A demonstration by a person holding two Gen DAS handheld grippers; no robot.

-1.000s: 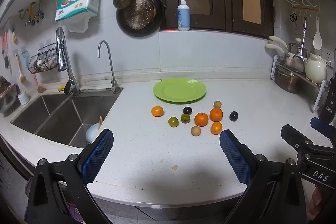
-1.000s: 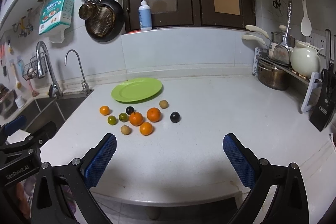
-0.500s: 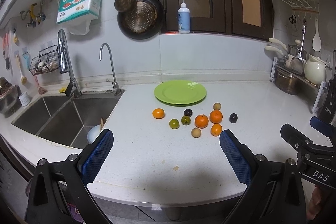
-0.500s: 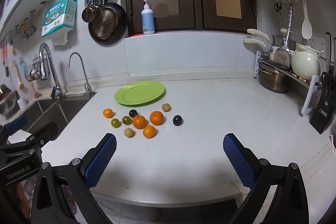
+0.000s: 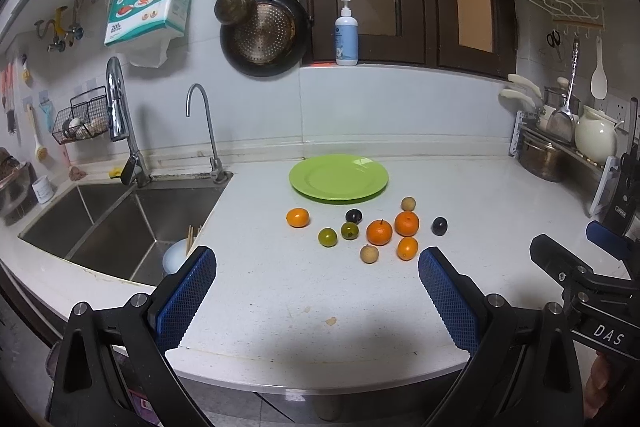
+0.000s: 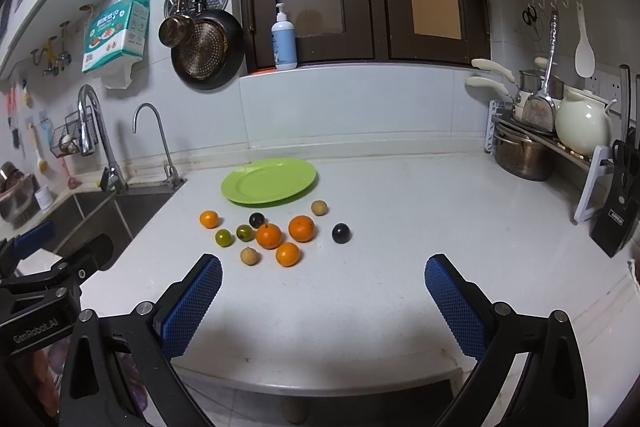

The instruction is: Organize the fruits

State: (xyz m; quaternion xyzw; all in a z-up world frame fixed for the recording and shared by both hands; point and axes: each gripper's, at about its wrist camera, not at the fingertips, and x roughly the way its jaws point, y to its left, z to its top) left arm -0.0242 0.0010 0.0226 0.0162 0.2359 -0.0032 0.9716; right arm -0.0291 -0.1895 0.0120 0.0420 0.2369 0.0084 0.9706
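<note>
Ten small fruits loose on the white countertop (image 5: 280, 291), just in front of an empty green plate (image 5: 338, 178): four orange citrus, two green, two dark plums, two tan longans. Leftmost orange (image 5: 298, 217) set a little apart toward the sink (image 5: 120, 223); one dark plum (image 5: 439, 226) off to the right of the cluster; one longan (image 5: 408, 203) nearest the plate. Left gripper (image 5: 316, 271) spread wide and empty over the counter's near edge. Right gripper (image 6: 323, 277) likewise spread wide, holding nothing, well short of the fruit. Soap bottle (image 6: 284, 41) on the ledge behind.
</note>
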